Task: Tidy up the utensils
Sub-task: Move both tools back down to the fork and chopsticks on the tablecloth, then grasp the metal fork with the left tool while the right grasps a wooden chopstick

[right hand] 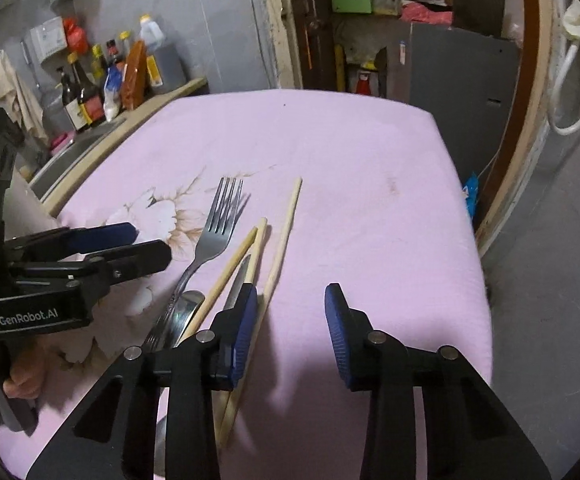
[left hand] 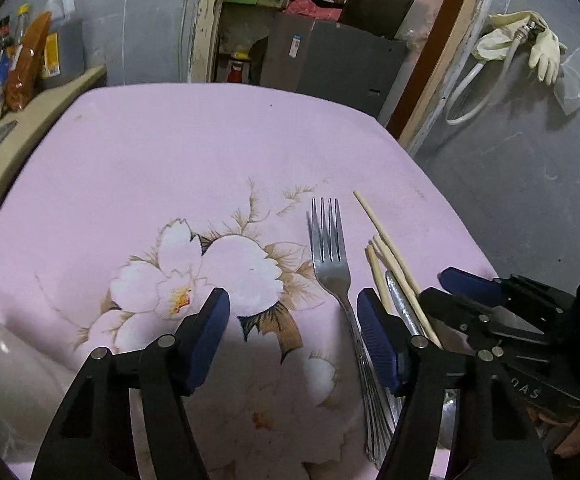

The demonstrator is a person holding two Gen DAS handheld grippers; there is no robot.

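A steel fork [left hand: 331, 264] lies on the pink flowered cloth [left hand: 170, 168], tines pointing away; it also shows in the right wrist view [right hand: 214, 236]. Beside it lie wooden chopsticks [left hand: 385, 248] [right hand: 286, 228], a knife blade [right hand: 238, 284] and a spoon [right hand: 184, 312], partly overlapping. My left gripper [left hand: 293, 336] is open and empty, just left of the fork handle. My right gripper [right hand: 291, 332] is open and empty, its left finger over the chopsticks. Each gripper shows in the other's view: the right one [left hand: 473, 292], the left one [right hand: 130, 248].
A white ceramic vessel [left hand: 6, 368] stands at the cloth's near left. Sauce bottles and packets [right hand: 102, 84] line a counter beside a sink at the left. A grey cabinet [right hand: 457, 92] and a doorway stand behind the table. Rubber gloves [left hand: 529, 44] hang on the right wall.
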